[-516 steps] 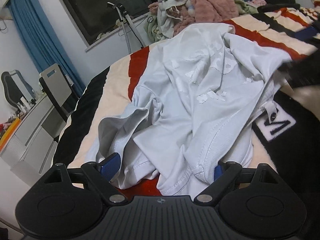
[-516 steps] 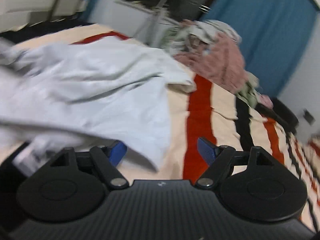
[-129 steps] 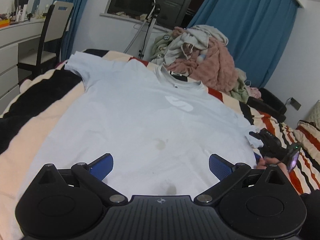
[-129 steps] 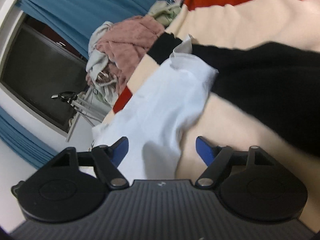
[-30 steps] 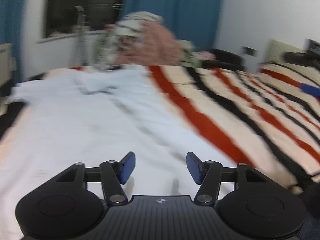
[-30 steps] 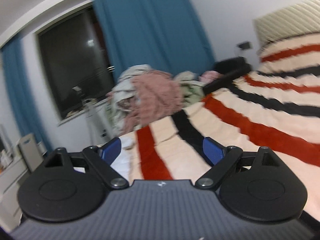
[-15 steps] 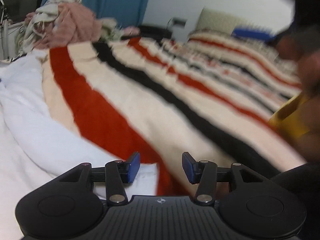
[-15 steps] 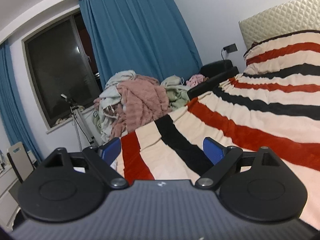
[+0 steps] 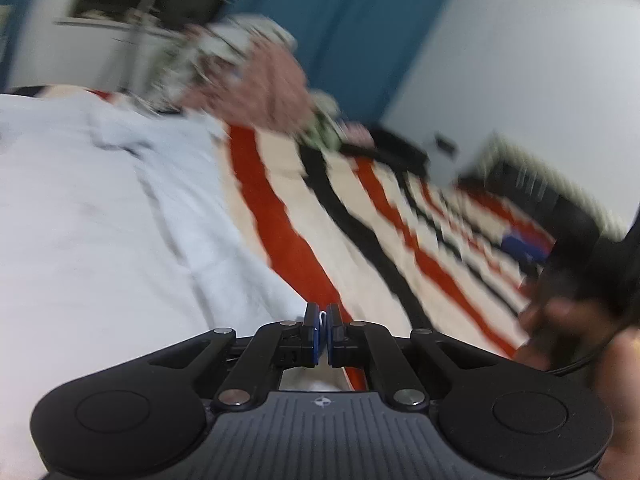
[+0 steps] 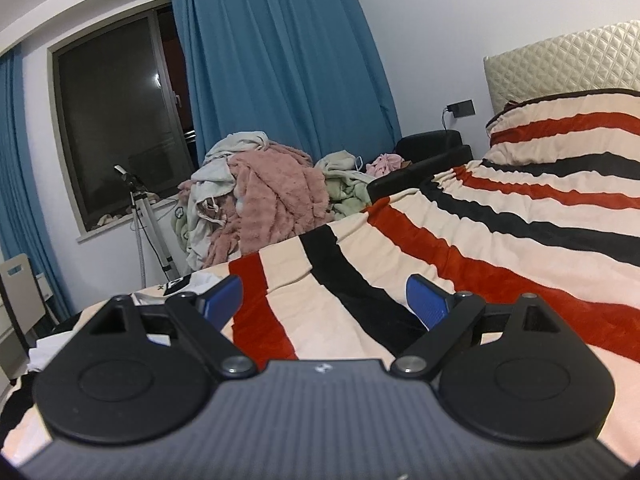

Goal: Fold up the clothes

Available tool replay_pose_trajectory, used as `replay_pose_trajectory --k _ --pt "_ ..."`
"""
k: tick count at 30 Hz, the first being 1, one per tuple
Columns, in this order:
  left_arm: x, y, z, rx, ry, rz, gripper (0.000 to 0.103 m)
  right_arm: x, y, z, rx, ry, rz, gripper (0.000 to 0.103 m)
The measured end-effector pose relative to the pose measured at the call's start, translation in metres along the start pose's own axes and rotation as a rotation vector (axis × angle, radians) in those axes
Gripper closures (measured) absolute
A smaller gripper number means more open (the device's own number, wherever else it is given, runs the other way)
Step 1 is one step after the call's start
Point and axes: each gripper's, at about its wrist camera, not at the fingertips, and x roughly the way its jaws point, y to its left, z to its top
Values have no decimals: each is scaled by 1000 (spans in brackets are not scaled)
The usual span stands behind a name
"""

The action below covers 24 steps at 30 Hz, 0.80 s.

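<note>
Garment: a pale blue-white T-shirt (image 9: 100,240) lay spread on the striped blanket (image 9: 360,208), filling the area to the left of and ahead of the left tongs; its right-hand edge ran down to their tips.
Left tongs: the left gripper (image 9: 322,330) was clenched, blue pads almost meeting, with a thin sliver of pale cloth showing between them at the shirt's near right edge. The view was blurred, so how much cloth was caught could not be told.
Right tongs: the right gripper (image 10: 322,300) stood released, jaws wide and empty, above bare blanket; only a scrap of the shirt showed just past its left finger.
Right hand: the person's hand (image 9: 568,320) with the other tool appeared, blurred, off to the right of the left tongs, well apart from the shirt.
Handling, weight: judged light; one pinch ought to lift an edge with no strain.
Handling, stiffness: judged soft and limp; whatever was not held would sag and drag, so a fold would need two held points or a low, slow carry.
Handling, slip: thin knit against smooth pads may slide out under a tug, and the fleecy blanket probably clings to it.
Where to grip: hem, side seam or sleeve edge, where the cloth is doubled; the free tongs seemed best placed farther along the same right edge.
Bystander clutter: a pile of clothes (image 10: 260,196) sat far ahead of both tongs, beneath the blue curtain (image 10: 280,60).
</note>
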Motion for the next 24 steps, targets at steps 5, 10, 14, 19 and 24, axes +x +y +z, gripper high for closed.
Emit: replay_pose_trajectory --k 5,10,14,19,24 --pt "-53 37 -5 -142 9 105 101 -4 19 -8 -46 43 68 13" --pt "-54 75 -20 -218 98 213 101 -5 48 -20 -118 105 154 13" --pt "-45 75 -19 -183 95 230 100 -9 65 -30 -170 132 195 13" --pt "-45 63 -18 -130 85 235 86 -15 70 -33 -173 144 230 13" --pt "-55 51 -7 -30 39 283 28 -20 69 -33 -156 145 250 13"
